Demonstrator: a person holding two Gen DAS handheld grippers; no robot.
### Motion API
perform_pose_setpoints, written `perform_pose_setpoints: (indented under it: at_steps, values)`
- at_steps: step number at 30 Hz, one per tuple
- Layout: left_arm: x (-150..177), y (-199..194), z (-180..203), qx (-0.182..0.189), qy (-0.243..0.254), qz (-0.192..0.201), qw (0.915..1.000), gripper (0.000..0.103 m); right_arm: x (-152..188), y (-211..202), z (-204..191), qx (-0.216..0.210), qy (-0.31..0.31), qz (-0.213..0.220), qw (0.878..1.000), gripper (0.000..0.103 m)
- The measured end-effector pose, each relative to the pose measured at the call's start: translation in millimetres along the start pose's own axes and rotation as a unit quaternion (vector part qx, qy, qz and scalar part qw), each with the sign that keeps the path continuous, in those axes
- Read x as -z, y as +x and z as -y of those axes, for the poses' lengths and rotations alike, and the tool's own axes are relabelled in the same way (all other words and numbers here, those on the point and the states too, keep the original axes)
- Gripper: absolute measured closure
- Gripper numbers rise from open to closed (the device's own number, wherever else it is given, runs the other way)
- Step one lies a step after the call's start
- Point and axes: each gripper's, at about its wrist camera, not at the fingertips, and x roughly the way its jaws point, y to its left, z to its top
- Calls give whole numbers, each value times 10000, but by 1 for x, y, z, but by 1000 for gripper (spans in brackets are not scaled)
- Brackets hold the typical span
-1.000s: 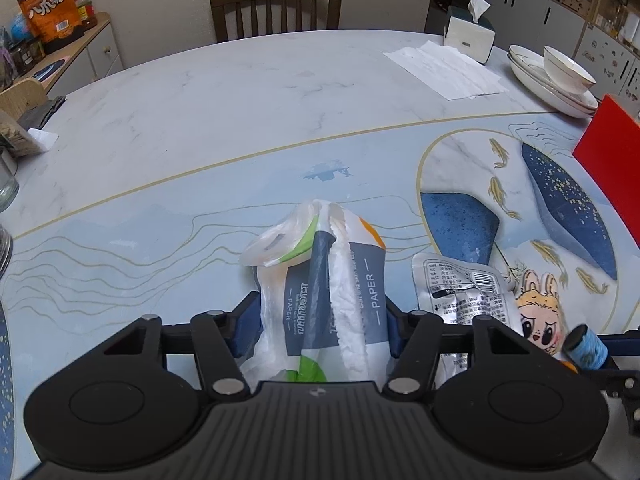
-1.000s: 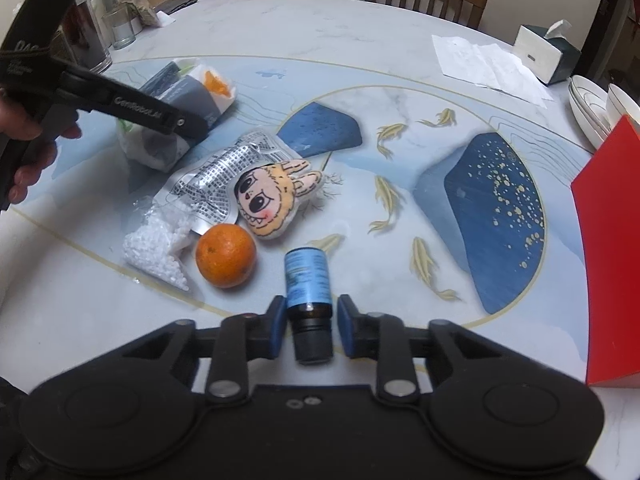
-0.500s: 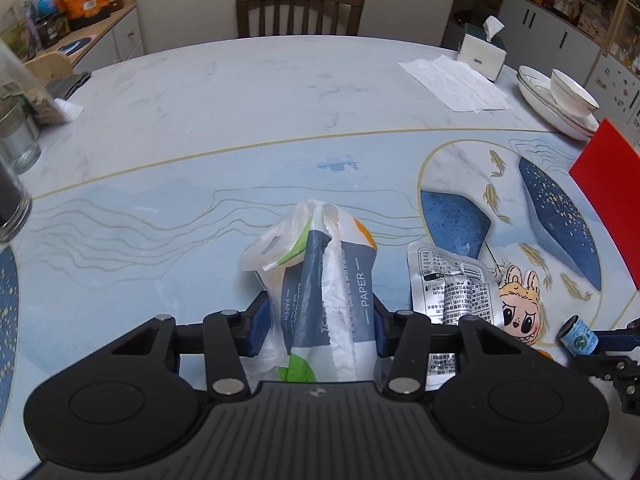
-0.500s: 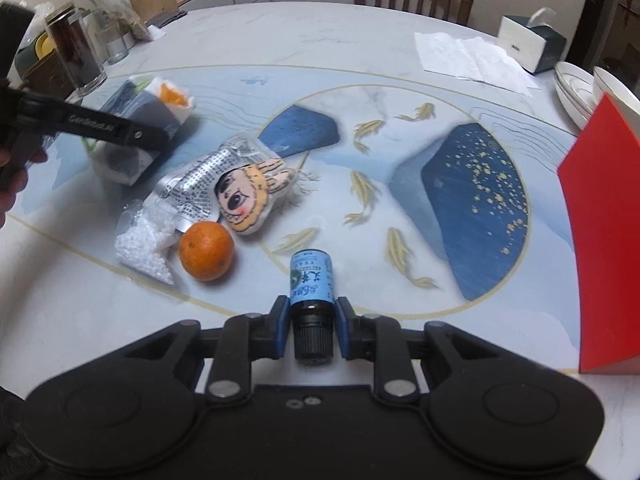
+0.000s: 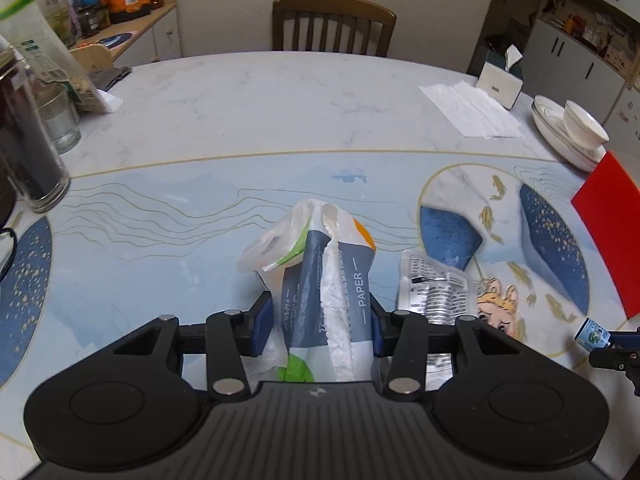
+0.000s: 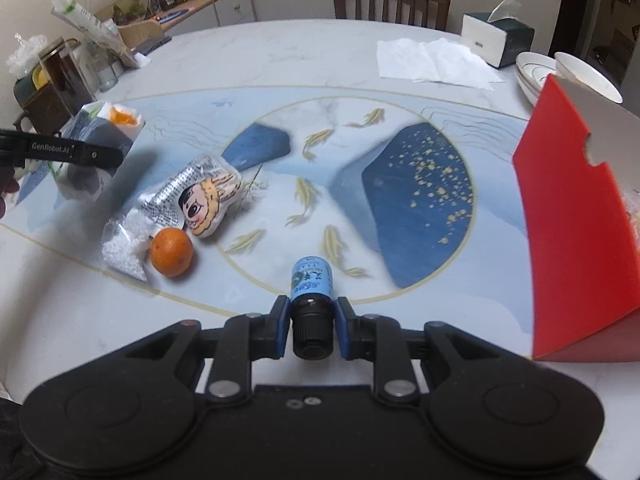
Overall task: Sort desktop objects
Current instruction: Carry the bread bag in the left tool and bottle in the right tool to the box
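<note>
- Between the blue pads of the left gripper sits a tissue pack in grey-blue wrapping marked PAPER, with loose white plastic and a bit of orange at its top; the pads press on both of its sides.
- From the right wrist view, the same pack shows at the far left, apart from the other items, and whether it touches the table cannot be told.
- Just right of the pack, a silver foil packet with a cartoon face lies flat on the printed table mat.
- The right gripper pinches a small dark bottle by its black cap, the blue-labelled body pointing forward along the fingers.
- An orange rests beside a clear bag of white pellets, both touching the foil packet's near end.
- A red box stands open at the right edge, well apart from the bottle.
- Stacked bowls, a tissue box and a paper sheet sit at the table's far right.
</note>
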Motion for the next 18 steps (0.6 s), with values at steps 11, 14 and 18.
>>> perform_pose_setpoints:
  at_steps: [11,14,18]
  values:
    - [4,-41,41,88,-155,150,9997,59,-15,-51,39,-232,72,428,9988,81]
    - [2,-47,58,133,-183,174,9996,59,-21,-65,51,-232,121,551,9981,81]
    - [-2,-54,84,280,-160,224,9992,58,-27,-82,72,-267,212,676,9971,81]
